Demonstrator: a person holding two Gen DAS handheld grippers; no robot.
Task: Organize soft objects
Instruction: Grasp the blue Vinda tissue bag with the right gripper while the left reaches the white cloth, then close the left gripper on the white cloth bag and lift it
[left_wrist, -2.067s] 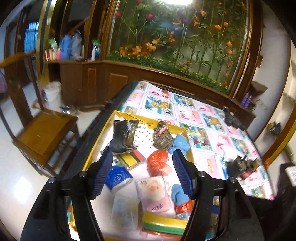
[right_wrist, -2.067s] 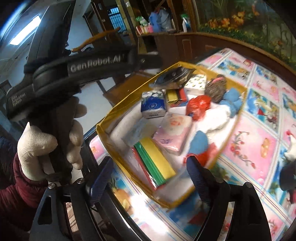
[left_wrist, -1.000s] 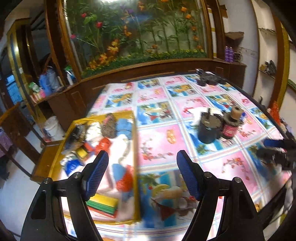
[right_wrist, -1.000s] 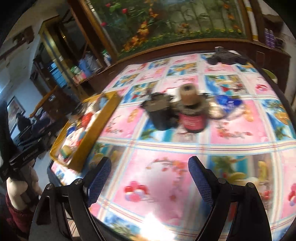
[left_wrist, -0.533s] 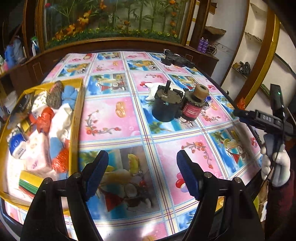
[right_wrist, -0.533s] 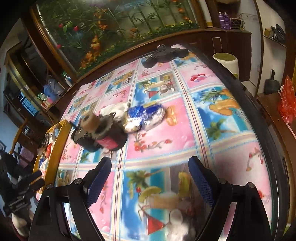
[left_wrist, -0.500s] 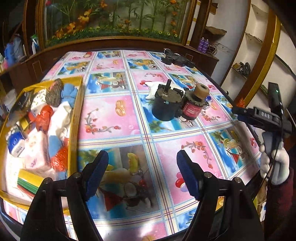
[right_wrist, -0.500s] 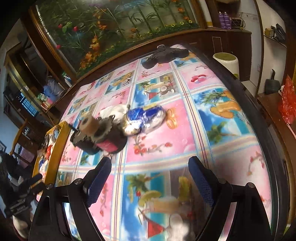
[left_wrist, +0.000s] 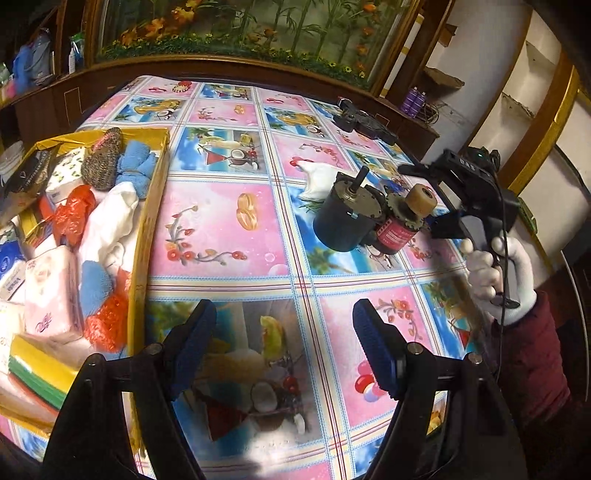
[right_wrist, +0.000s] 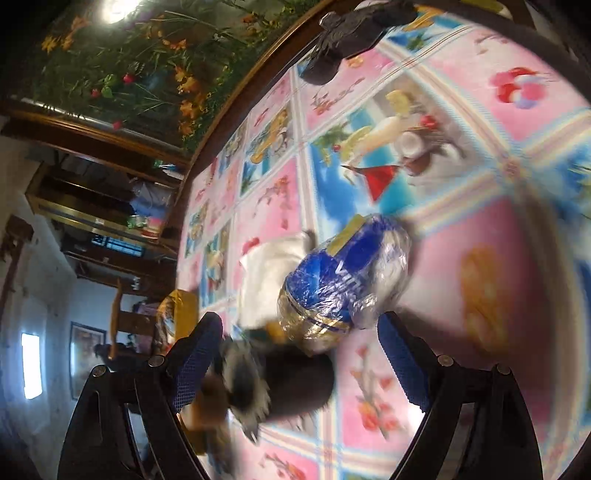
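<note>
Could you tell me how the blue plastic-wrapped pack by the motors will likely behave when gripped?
The blue wrapped pack looks bulging and soft, so it probably squashes. Its glossy crinkled film may slip in the open right gripper. It seems light.

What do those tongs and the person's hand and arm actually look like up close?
Each pair of tongs, left tongs and right tongs, has a black frame with silver bolts and two blue, finely textured pads. Seen from the left camera, the right one has a black pistol-style handle, white lettering and a small green light on top, with a thin black cable trailing down. The hand wears a white knit glove, with a dark red sleeve.
</note>
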